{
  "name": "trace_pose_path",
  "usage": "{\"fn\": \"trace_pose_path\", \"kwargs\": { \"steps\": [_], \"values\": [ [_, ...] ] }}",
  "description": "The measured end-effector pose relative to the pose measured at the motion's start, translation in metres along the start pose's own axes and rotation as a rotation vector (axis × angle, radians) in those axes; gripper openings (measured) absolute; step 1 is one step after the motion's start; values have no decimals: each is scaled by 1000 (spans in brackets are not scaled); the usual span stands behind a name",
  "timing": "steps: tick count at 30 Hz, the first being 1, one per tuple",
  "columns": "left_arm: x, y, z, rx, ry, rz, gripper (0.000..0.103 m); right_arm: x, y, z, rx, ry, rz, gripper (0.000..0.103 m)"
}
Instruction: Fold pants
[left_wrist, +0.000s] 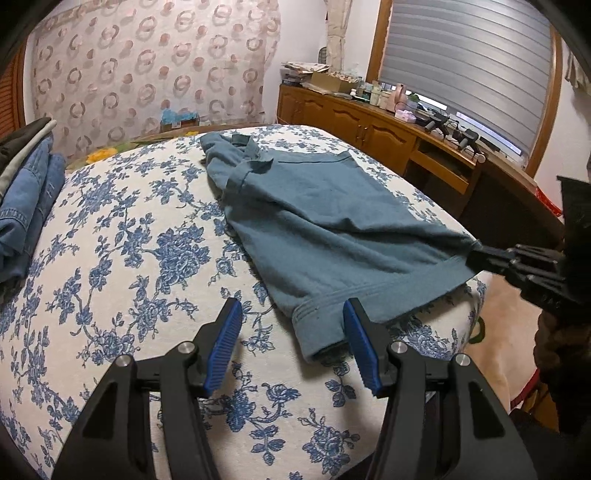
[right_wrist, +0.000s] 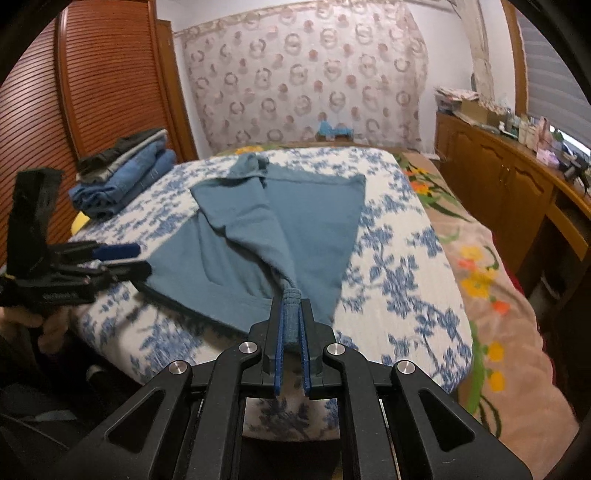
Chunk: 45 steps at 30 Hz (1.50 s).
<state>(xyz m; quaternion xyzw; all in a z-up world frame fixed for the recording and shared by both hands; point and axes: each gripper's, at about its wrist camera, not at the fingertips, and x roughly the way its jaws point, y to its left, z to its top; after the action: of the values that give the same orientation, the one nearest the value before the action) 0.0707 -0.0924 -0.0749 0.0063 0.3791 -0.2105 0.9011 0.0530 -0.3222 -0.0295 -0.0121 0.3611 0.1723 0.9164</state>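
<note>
Teal-blue pants (left_wrist: 314, 225) lie spread on a blue-flowered white bedspread (left_wrist: 140, 258); they also show in the right wrist view (right_wrist: 295, 221). My left gripper (left_wrist: 291, 310) is open, its blue pads either side of the near hem corner, just above the bed. It also shows at the left of the right wrist view (right_wrist: 136, 258). My right gripper (right_wrist: 291, 306) is shut on the bunched waistband of the pants and pulls the cloth taut. It shows at the right edge of the left wrist view (left_wrist: 476, 254).
A stack of folded jeans and dark clothes (right_wrist: 122, 177) sits at the bed's far left. A wooden sideboard (left_wrist: 369, 125) with clutter runs along the right under a window. A slatted wooden door (right_wrist: 92, 92) stands at the left. A flowered blanket (right_wrist: 480, 277) covers the bed's right side.
</note>
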Motion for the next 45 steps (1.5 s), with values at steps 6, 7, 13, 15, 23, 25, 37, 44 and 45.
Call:
{"fn": "trace_pose_path", "kwargs": {
  "steps": [6, 7, 13, 15, 23, 25, 37, 44, 45],
  "values": [
    [0, -1, 0, -2, -6, -2, 56, 8, -8, -7, 22, 23, -12, 5],
    [-1, -1, 0, -3, -9, 1, 56, 9, -9, -8, 27, 26, -12, 5],
    [4, 2, -2, -11, 9, 6, 56, 9, -11, -7, 29, 20, -22, 5],
    [6, 1, -4, -11, 17, 6, 56, 10, -12, -6, 28, 20, -26, 5],
    [6, 3, -5, -18, 12, -4, 56, 12, -17, -3, 48, 34, -30, 16],
    [2, 4, -1, -15, -5, 1, 56, 10, -17, 1, 48, 28, -33, 18],
    [-11, 38, 42, 14, -77, 97, 56, 23, -4, 62, -48, -48, -32, 34],
    [-5, 65, 53, -4, -84, 149, 56, 56, 26, 90, -116, -24, 56, 37],
    [-5, 67, 53, -3, -85, 153, 56, 63, 32, 94, -126, -15, 70, 37]
  ]
}}
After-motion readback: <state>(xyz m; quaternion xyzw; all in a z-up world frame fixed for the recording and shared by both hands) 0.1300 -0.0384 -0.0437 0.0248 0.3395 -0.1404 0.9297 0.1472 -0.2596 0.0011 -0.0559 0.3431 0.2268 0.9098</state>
